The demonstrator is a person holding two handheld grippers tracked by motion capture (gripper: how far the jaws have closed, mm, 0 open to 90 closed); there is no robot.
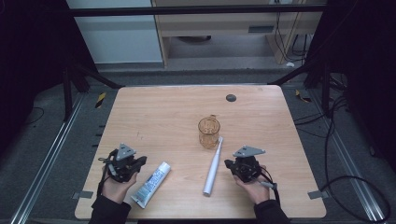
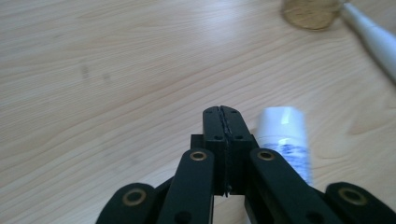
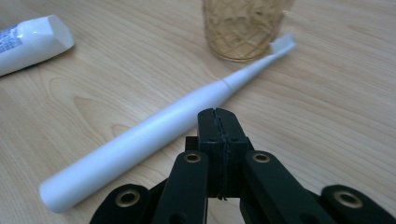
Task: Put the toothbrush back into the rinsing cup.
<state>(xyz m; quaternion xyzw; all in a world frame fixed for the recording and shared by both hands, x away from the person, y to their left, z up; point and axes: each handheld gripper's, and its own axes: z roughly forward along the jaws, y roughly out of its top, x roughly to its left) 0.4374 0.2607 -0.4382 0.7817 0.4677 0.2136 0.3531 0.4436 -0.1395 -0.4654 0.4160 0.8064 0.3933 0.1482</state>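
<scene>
Fingers (image 3: 219, 122) pressed together just beside toothbrush (image 3: 154, 140), tabletop open around

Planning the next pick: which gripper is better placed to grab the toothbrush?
Right. The right gripper, shut and empty, sits just beside the toothbrush handle; the left gripper is beyond the toothpaste tube.

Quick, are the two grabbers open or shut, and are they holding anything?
Left gripper: shut, fingers together, holding nothing.
Right gripper: shut, fingers together, holding nothing.
</scene>
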